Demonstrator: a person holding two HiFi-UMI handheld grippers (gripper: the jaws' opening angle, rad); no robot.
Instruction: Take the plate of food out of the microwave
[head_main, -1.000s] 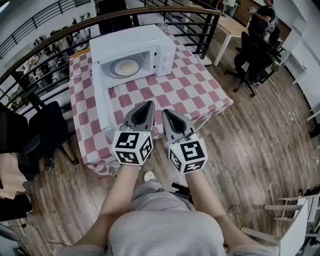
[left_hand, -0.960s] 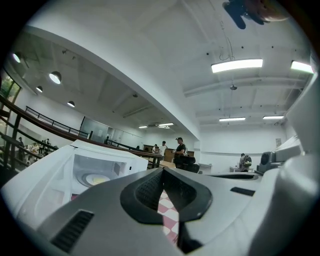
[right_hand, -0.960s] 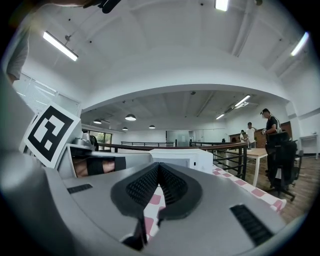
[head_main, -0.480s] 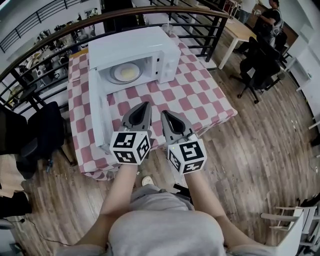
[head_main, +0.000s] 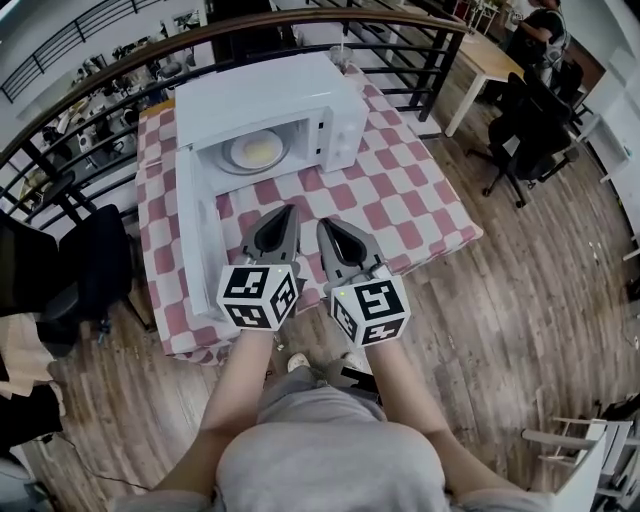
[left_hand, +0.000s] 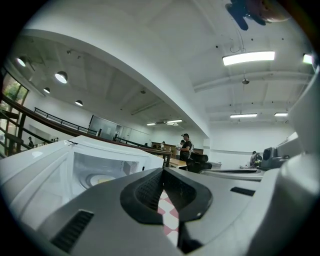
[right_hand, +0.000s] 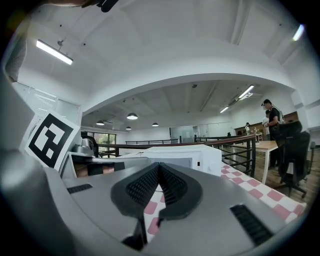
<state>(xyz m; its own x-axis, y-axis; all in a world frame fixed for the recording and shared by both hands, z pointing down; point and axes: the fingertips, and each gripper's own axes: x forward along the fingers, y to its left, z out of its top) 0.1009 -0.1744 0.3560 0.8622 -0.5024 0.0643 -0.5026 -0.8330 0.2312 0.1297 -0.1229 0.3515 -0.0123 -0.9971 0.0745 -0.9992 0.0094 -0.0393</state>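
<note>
Jaws of grey left gripper (head_main: 289, 210) and right gripper (head_main: 323, 224) are pinching shut above the red-checked table's (head_main: 405, 205) near edge, facing the round white plate (head_main: 254, 152) in the white microwave (head_main: 262, 98).

Lighting: bright, even; ceiling strips (left_hand: 248, 58) overhead. Shadows soft. Fisheye bend, dark corners in gripper views. Foreground slightly soft, perhaps defocus.

No legible text or numbers; left gripper (head_main: 291, 209) and right gripper (head_main: 322, 222) cubes bear only square markers
</note>
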